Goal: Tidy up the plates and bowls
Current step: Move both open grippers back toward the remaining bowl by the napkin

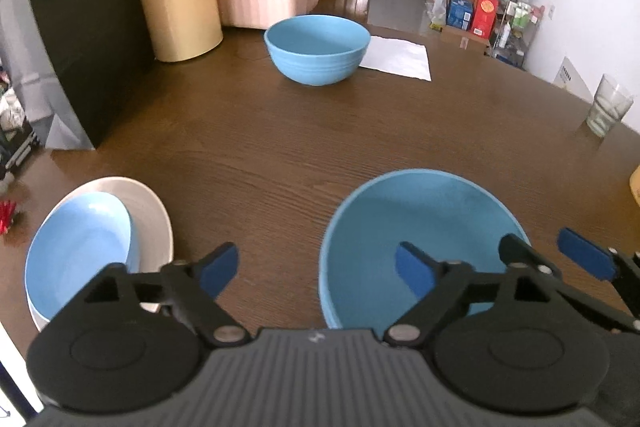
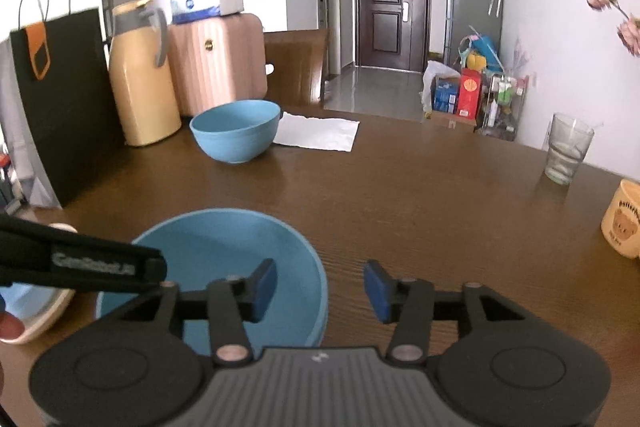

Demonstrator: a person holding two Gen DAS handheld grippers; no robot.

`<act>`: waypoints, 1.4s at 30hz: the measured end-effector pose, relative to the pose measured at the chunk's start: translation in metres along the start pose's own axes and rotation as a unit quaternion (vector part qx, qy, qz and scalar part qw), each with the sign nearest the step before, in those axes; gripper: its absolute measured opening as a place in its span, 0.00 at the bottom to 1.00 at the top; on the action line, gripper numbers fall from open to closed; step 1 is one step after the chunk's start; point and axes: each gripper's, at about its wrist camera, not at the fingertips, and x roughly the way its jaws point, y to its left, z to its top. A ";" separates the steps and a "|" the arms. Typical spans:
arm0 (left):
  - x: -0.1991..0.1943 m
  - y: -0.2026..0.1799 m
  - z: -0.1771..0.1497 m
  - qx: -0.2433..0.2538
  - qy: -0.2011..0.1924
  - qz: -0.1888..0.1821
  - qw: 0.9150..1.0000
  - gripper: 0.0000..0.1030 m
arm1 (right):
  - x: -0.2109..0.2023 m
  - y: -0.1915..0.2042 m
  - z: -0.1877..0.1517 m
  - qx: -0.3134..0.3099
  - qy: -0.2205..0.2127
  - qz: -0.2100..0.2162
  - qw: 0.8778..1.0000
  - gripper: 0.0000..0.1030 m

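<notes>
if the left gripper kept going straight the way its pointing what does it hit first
Most likely bare wooden table. The left gripper is open and tilted down, its gap aimed at the wood just left of the near blue bowl, whose rim its right finger overhangs. Depth is uncertain, so that finger might clip the rim first.

Other things on the brown table

A black paper bag, a yellow jug and a pink box stand at the back. A white napkin lies flat. A glass and a yellow mug stand on the right.

No clearly legible text anywhere
</notes>
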 end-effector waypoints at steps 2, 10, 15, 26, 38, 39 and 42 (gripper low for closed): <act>-0.004 0.007 0.001 -0.004 -0.006 0.000 1.000 0.98 | -0.005 -0.008 0.001 0.023 -0.003 0.012 1.000 0.74; -0.014 0.022 0.003 -0.003 0.013 0.008 1.000 1.00 | -0.018 -0.015 0.005 0.060 0.017 0.030 0.998 1.00; -0.022 0.034 0.000 -0.013 0.011 0.004 1.000 1.00 | -0.025 -0.008 0.007 0.060 0.022 0.029 0.998 1.00; -0.034 0.056 0.002 -0.029 0.004 -0.006 1.000 1.00 | -0.042 0.015 0.017 0.042 0.017 0.022 0.999 1.00; -0.046 0.086 0.016 -0.046 -0.005 -0.004 0.999 1.00 | -0.050 0.038 0.037 0.037 0.009 0.023 0.999 1.00; -0.047 0.088 0.018 -0.046 -0.006 -0.006 0.999 1.00 | -0.050 0.039 0.040 0.037 0.008 0.022 0.999 1.00; -0.050 0.097 0.024 -0.057 -0.010 -0.009 0.998 1.00 | -0.048 0.045 0.049 0.039 0.009 0.020 0.999 1.00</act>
